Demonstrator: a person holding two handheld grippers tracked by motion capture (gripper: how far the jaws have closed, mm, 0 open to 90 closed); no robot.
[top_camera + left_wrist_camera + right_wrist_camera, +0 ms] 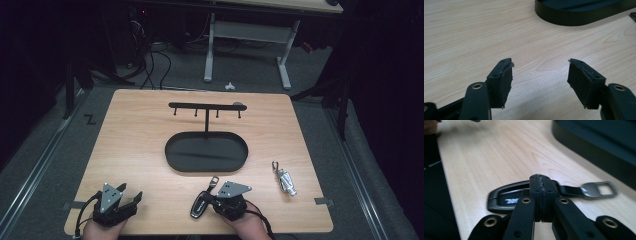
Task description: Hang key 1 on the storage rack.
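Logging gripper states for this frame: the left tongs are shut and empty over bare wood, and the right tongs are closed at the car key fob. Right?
Not quite: the left tongs are open, pads wide apart over bare table, as the left gripper view shows. The right tongs are closed at the car key fob.

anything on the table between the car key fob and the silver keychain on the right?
Bare wood between the car key fob and the silver keychain, apart from the right gripper at the fob, per the high view.

bare table (135, 150) left, tray (175, 150) centre
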